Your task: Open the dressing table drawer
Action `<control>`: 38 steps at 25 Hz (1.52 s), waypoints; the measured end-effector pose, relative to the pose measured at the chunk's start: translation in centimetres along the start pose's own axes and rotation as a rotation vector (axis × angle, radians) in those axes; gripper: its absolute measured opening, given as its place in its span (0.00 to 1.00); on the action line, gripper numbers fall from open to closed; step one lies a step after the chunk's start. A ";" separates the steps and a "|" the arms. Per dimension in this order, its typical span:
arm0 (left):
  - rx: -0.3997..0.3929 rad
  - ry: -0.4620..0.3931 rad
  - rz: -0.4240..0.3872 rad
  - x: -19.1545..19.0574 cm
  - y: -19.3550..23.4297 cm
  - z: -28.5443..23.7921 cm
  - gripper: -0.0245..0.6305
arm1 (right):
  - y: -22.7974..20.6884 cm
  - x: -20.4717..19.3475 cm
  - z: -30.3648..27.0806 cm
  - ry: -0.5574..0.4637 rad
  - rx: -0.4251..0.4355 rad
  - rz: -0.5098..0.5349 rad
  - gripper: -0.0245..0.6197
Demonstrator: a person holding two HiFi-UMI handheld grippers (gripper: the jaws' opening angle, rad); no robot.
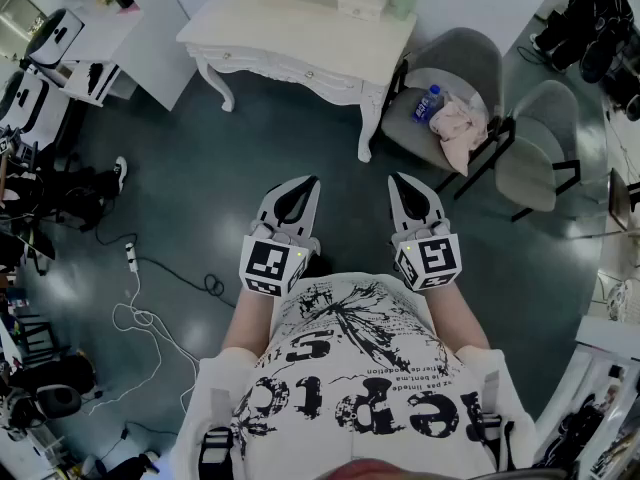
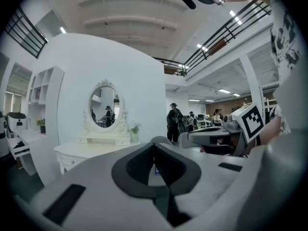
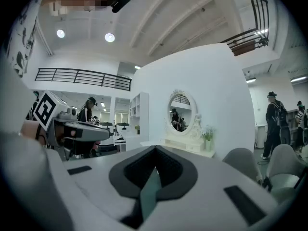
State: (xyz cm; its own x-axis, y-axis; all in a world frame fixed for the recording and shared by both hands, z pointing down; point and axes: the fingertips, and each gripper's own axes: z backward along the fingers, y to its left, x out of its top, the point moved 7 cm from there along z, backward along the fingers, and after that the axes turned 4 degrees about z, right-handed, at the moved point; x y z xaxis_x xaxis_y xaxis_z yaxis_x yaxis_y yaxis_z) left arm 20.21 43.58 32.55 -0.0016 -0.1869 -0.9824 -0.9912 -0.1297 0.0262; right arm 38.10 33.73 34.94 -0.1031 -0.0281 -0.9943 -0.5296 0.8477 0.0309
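Observation:
The white dressing table (image 1: 300, 30) stands at the top of the head view, its drawer front (image 1: 285, 66) facing me across bare floor. Both grippers hang level in front of my chest, well short of the table. My left gripper (image 1: 308, 184) has its jaws together with nothing between them, and so does my right gripper (image 1: 397, 182). In the left gripper view the closed tips (image 2: 154, 144) point right of the table (image 2: 91, 150) and its oval mirror (image 2: 104, 107). In the right gripper view the closed tips (image 3: 155, 148) point left of the table (image 3: 187, 146).
Right of the table stand two grey chairs (image 1: 455, 63), (image 1: 545, 153); the nearer one holds a blue bottle (image 1: 428, 102) and a pink cloth (image 1: 458, 130). A power strip and cables (image 1: 131, 259) lie on the floor at left. People (image 2: 173, 121) stand beyond the table.

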 end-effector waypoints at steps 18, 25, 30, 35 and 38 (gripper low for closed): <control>-0.022 0.037 0.041 -1.4 2.4 -1.7 0.07 | 0.0 -0.9 -2.5 0.043 -0.020 0.010 0.06; -0.016 0.024 0.044 -1.1 9.4 -2.5 0.07 | 1.3 -0.2 -8.9 0.044 -0.058 -0.009 0.06; -0.011 0.024 0.033 -0.5 16.8 -3.3 0.07 | 3.2 0.6 -15.6 0.037 -0.084 -0.017 0.07; -0.025 0.038 0.037 -0.6 22.4 -4.4 0.07 | 4.6 0.7 -20.8 0.054 -0.118 -0.035 0.06; -0.021 0.040 0.040 -0.7 25.0 -5.5 0.07 | 4.6 0.5 -23.5 0.070 -0.128 -0.030 0.07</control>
State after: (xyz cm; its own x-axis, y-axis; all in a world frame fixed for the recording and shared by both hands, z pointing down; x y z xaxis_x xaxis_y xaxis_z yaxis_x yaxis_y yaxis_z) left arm -3.82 35.09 34.94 -0.0349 -0.2314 -0.9722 -0.9874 -0.1422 0.0693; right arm 15.80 25.14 37.00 -0.1416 -0.0930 -0.9855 -0.6357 0.7717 0.0185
